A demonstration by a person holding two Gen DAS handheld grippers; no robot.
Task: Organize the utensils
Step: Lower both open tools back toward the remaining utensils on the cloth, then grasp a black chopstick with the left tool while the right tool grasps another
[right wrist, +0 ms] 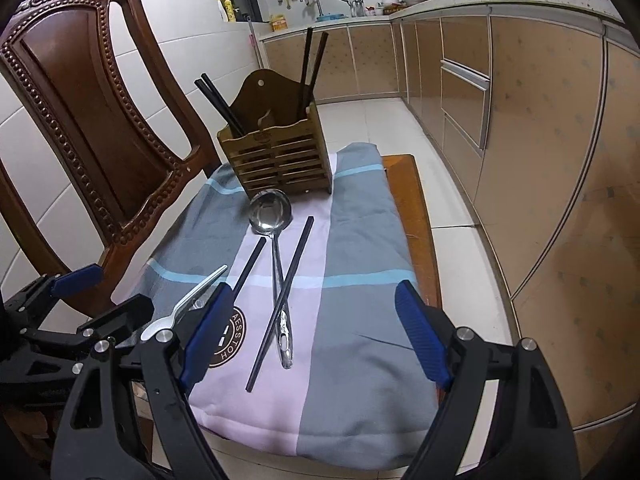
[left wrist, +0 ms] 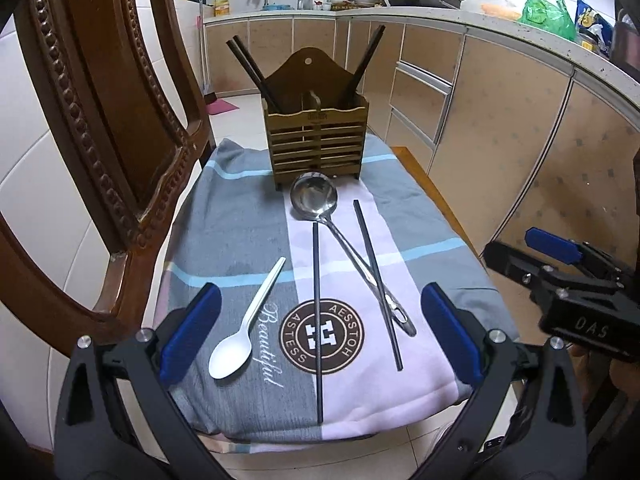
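Blue pads of my left tool (left wrist: 320, 332) stand wide apart over the cloth's (left wrist: 224, 240) near edge, holding nothing; white spoon (left wrist: 240, 340) and ladle (left wrist: 316, 200) lie between.

Right view: my right tool (right wrist: 316, 336) gapes empty above two chopsticks (right wrist: 280, 304), holder (right wrist: 276, 156) behind.

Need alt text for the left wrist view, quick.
The open left gripper hovers over a cloth holding a white spoon, a metal ladle and two loose chopsticks; a wooden holder stands behind.

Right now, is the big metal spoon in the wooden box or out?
Out. The ladle lies flat on the cloth, just before the box.
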